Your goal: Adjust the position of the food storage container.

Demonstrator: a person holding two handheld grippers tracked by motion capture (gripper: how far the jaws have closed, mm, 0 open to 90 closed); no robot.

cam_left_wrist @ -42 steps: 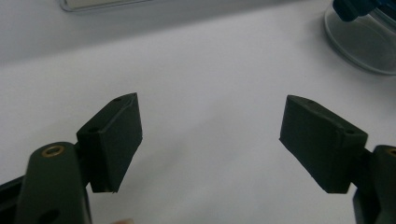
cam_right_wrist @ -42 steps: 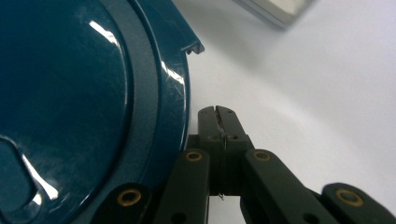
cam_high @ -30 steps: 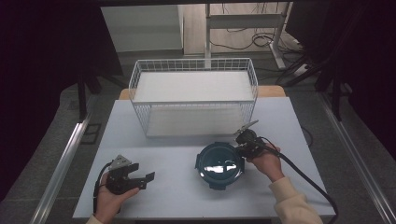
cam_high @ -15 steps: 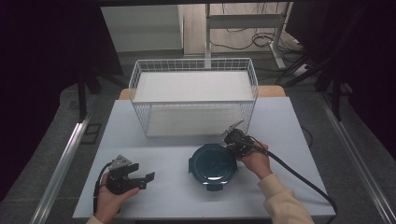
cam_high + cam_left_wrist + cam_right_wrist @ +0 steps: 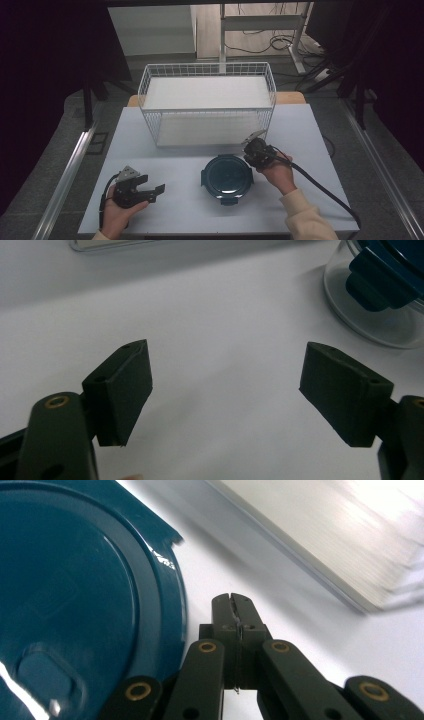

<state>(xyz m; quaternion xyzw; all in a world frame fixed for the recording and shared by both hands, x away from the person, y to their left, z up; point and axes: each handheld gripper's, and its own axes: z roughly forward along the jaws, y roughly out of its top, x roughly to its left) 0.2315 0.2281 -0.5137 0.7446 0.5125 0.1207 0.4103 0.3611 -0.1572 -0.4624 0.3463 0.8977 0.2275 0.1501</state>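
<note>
The lidded container sits on the counter just left of the right claw, whose jaws are fully closed on nothing. The left claw, jaws spread wide and empty, lies well apart from it.

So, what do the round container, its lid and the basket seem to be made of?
Container: clear glass or plastic, since the table shows through its wall. Lid: glossy teal plastic, probably; it carries bright reflections and moulded clips. Basket: thin wire grid with a white coating.
</note>
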